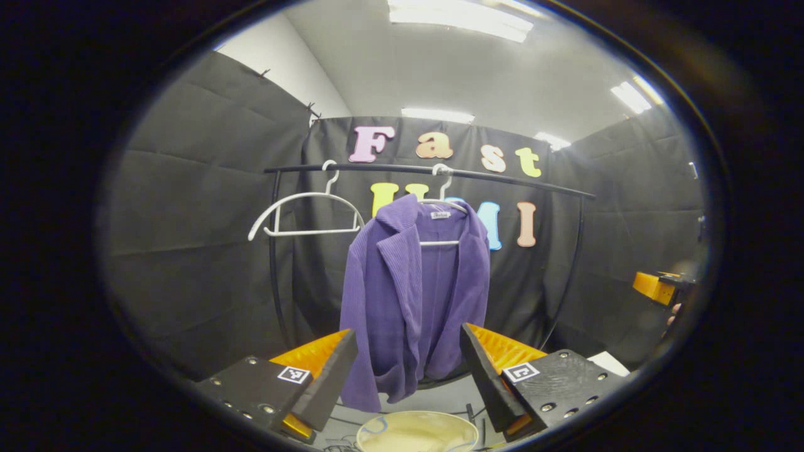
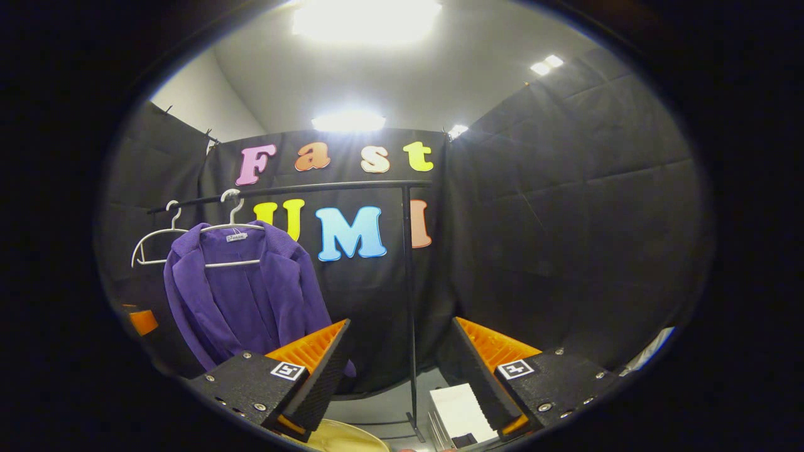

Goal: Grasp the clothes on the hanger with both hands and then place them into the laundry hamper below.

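Ridged tongs [image 1: 408, 370], square markers, possibly screws

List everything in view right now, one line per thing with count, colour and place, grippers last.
jacket: one, purple, hanging on the right-hand hanger on the rail.
hangers: two, white; empty hanger left of the jacket, loaded hanger inside its collar.
clothes rail: one, black, in front of the back wall; its upright stands right of the jacket.
laundry hamper: one, cream rim, on the floor below the jacket.
white box: one, on the floor by the rail's foot.
ceiling lights: several, white, overhead.
left gripper: one, open, facing the jacket.
right gripper: one, open, right of the jacket.
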`<state>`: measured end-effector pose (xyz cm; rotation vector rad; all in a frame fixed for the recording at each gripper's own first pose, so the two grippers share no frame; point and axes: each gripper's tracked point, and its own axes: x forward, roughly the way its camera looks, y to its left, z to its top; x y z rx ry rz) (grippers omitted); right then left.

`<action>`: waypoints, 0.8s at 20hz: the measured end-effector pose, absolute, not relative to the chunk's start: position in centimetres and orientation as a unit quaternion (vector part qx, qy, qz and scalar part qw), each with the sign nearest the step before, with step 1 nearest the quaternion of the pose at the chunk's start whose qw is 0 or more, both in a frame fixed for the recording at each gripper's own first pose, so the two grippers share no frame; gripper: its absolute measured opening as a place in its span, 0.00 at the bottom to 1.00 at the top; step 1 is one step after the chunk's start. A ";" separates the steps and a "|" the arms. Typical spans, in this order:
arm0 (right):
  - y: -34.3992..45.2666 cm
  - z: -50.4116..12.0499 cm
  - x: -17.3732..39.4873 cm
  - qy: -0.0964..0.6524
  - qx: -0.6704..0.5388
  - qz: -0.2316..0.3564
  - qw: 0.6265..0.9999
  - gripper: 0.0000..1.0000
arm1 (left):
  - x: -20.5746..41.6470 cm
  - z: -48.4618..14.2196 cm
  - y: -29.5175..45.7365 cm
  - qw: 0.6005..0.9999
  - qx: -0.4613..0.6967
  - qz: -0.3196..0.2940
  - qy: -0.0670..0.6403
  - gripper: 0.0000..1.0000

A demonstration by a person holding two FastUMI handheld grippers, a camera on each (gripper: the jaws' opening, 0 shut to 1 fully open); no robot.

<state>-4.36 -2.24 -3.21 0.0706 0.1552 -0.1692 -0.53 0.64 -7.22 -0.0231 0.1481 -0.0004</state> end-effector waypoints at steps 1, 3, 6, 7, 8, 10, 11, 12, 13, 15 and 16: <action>-2.0 -3.0 -4.5 0.079 0.036 -0.081 0.993 0.95 | -0.6 -7.4 0.8 0.997 -0.008 0.005 0.076 0.95; -1.9 -2.2 -4.2 0.079 0.033 -0.075 0.994 0.95 | -0.9 -7.3 0.8 0.997 -0.001 0.011 0.074 0.95; -0.8 -1.8 -2.6 0.084 0.046 -0.053 0.994 0.95 | -0.1 -6.1 0.6 0.998 -0.005 0.019 0.065 1.00; 0.1 -1.6 -1.6 0.085 0.056 -0.039 0.994 0.95 | 0.3 -5.6 0.5 0.998 -0.010 0.020 0.063 0.95; 0.9 -1.3 -0.6 0.084 0.065 -0.026 0.994 0.95 | 0.9 -5.0 0.3 0.998 -0.013 0.020 0.062 0.95; 2.7 -0.6 2.1 0.079 0.079 0.002 0.994 0.95 | 2.0 -4.2 0.0 0.998 -0.011 0.024 0.059 0.95; 4.0 -0.1 3.5 0.076 0.082 0.021 0.993 0.94 | 2.7 -3.8 0.1 0.998 -0.006 0.028 0.055 0.95; 5.4 -0.3 4.9 0.079 0.085 0.041 0.992 0.95 | 3.3 -3.2 0.0 0.998 -0.002 0.032 0.050 0.95; 6.6 -0.4 6.4 0.084 0.089 0.060 0.991 0.94 | 4.1 -2.8 -0.3 0.998 -0.002 0.034 0.045 0.95; 8.7 0.1 9.3 0.083 0.100 0.096 0.987 0.94 | 5.9 -2.0 -1.0 0.998 -0.016 0.040 0.038 1.00; 9.8 0.2 10.7 0.084 0.102 0.113 0.985 0.94 | 6.7 -1.8 -1.2 0.998 -0.025 0.044 0.038 1.00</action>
